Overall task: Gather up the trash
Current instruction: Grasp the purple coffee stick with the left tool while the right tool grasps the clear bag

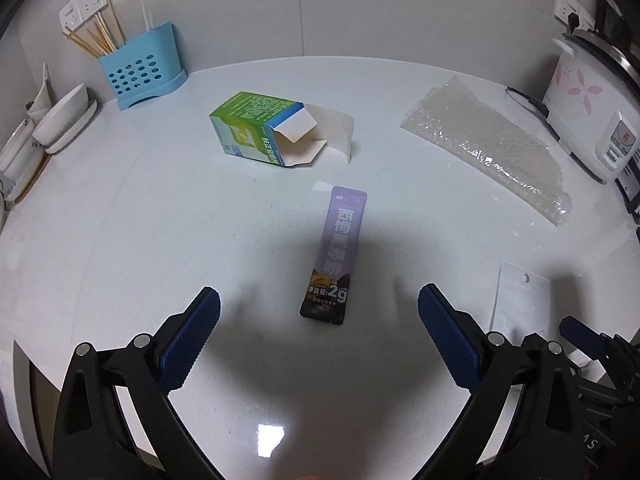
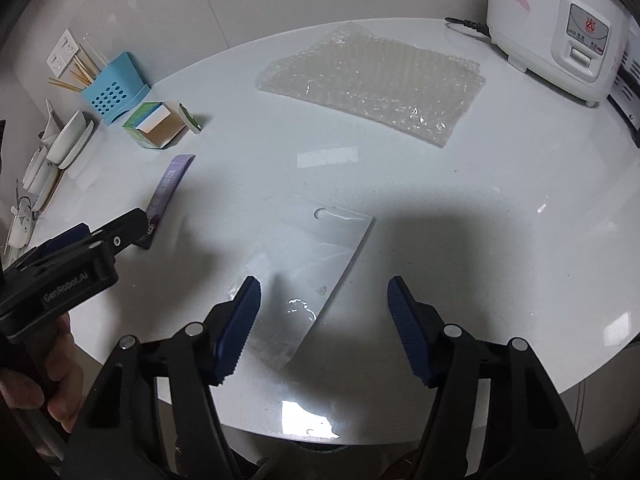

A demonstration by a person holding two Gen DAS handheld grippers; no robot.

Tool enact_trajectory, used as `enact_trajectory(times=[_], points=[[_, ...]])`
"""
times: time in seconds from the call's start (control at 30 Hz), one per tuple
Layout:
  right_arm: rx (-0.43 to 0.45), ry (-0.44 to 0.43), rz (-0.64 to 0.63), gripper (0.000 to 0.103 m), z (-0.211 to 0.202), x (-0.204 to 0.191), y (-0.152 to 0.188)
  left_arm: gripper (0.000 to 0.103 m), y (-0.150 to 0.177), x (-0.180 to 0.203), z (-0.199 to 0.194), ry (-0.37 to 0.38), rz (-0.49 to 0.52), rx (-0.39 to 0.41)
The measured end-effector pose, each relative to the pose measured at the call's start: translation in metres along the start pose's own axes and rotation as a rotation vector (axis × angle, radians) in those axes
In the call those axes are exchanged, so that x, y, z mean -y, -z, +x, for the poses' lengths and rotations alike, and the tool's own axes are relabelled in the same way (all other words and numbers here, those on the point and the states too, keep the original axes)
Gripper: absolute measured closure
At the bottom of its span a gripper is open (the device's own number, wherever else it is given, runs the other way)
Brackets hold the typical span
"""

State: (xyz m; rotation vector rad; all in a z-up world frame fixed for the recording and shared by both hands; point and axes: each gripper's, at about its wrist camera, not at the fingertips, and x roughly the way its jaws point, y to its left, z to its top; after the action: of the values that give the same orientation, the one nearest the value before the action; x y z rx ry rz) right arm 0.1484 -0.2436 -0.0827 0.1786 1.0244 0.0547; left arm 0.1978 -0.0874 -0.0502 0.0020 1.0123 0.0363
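A purple sachet (image 1: 340,240) lies flat on the white round table (image 1: 160,220), its dark end between the fingers of my left gripper (image 1: 319,299), which hovers open above it. A clear flat plastic sleeve (image 2: 320,248) lies under my right gripper (image 2: 324,285), also open, with no pad touching it. An opened green and blue carton (image 1: 256,128) rests on its side further back. A sheet of bubble wrap (image 2: 376,80) lies at the back right. In the right wrist view a hand (image 2: 40,392) holds the left gripper's body over the sachet (image 2: 168,184).
A blue holder with chopsticks (image 1: 140,72) and white dishes (image 1: 64,116) stand at the back left. A white rice cooker (image 2: 560,28) with its cord sits at the back right. The table's curved front edge (image 2: 400,432) runs just below my right gripper.
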Motion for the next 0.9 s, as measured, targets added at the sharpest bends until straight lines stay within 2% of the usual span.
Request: enact_trajectory(times=[0.13, 0.33, 0.4, 0.43, 0.53, 0.6, 0.63, 0.67, 0.9], points=[[0.006, -0.001, 0.012, 0.044, 0.003, -0.001, -0.005, 0.006, -0.01, 0.0, 0.019, -0.02, 0.003, -0.021], [-0.003, -0.005, 0.02, 0.073, 0.004, -0.003, -0.007, 0.008, -0.019, -0.003, 0.038, 0.02, -0.012, -0.079], [-0.005, -0.011, 0.023, 0.08, 0.004, -0.002, -0.007, 0.011, -0.02, -0.003, 0.044, 0.04, -0.015, -0.11], [-0.003, -0.01, 0.021, 0.086, 0.004, -0.002, -0.006, 0.012, -0.021, -0.002, 0.045, 0.037, -0.01, -0.114], [0.003, -0.011, 0.023, 0.097, 0.004, 0.0, -0.006, 0.03, -0.022, -0.002, 0.042, 0.016, 0.003, -0.112], [0.012, -0.006, 0.02, 0.1, 0.003, 0.001, -0.006, 0.055, -0.021, -0.002, 0.038, 0.017, 0.011, -0.113], [0.016, -0.006, 0.018, 0.102, 0.002, 0.001, -0.006, 0.063, -0.021, -0.001, 0.036, 0.02, 0.023, -0.113], [0.024, -0.004, 0.016, 0.102, 0.001, 0.001, -0.006, 0.078, -0.02, 0.0, 0.034, 0.022, 0.034, -0.118], [0.05, -0.012, 0.002, 0.103, -0.008, -0.003, -0.004, 0.083, -0.015, 0.001, 0.027, 0.051, 0.04, -0.118]])
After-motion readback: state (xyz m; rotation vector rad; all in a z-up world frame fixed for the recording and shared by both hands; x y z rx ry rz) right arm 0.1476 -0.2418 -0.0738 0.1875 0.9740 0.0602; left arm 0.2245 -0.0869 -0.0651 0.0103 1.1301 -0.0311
